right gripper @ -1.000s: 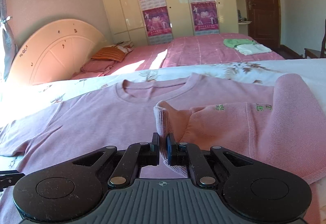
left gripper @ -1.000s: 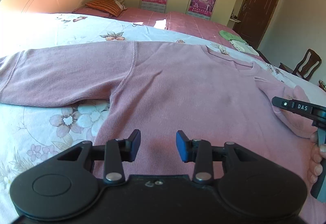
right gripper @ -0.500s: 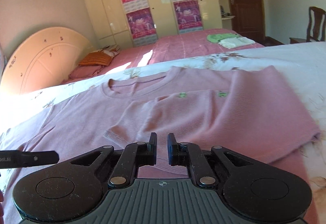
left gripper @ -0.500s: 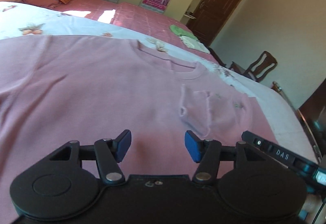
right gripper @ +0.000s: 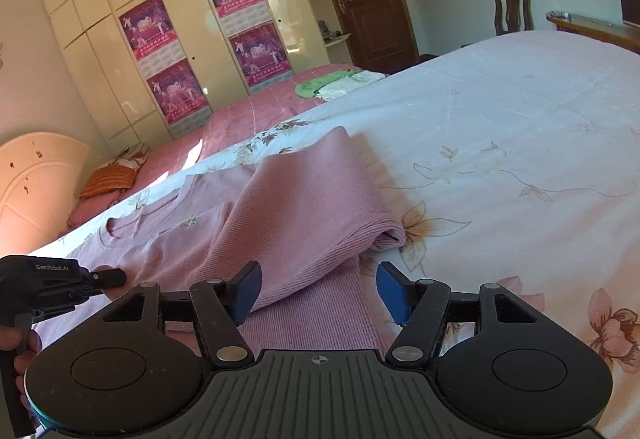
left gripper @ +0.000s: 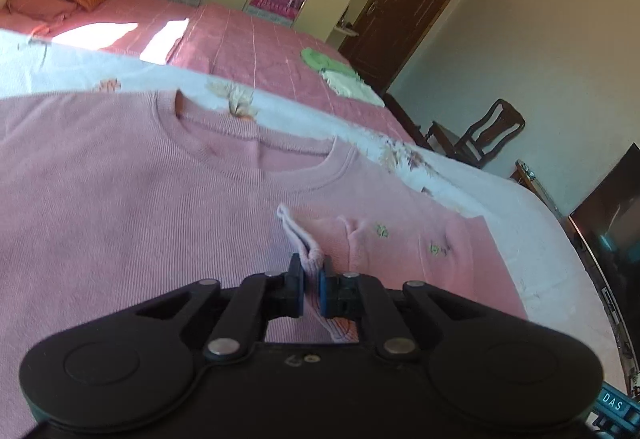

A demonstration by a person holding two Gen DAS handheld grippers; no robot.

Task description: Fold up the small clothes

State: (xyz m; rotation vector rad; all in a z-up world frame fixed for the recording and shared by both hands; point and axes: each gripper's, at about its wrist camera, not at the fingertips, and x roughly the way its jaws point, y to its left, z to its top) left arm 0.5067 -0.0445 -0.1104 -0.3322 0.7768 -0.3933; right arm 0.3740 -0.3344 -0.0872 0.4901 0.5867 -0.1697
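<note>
The left claw (left gripper: 311,281) is closed on the ribbed cuff (left gripper: 310,254) of the pink sweater (left gripper: 120,207), whose right sleeve (right gripper: 304,207) lies folded across the chest. The right claw (right gripper: 318,291) stands wide open over the lower body of the garment, holding nothing.

Risks, as judgement:
- The pinch takes only the cuff's edge; a sideways pull could slip it free and let the sleeve slide off the chest.
- Dragging the cuff could bunch the knit beneath and spoil the flat front.
- The folded shoulder edge, at 1 o'clock from the right claw, sits raised and could roll back open.

Condition: the sweater lies face up on the floral bedsheet (right gripper: 520,143), neckline (left gripper: 256,163) toward 12 o'clock in the left view. The knit is soft, ribbed and mostly smooth, with small green motifs (left gripper: 382,231) on the sleeve.
</note>
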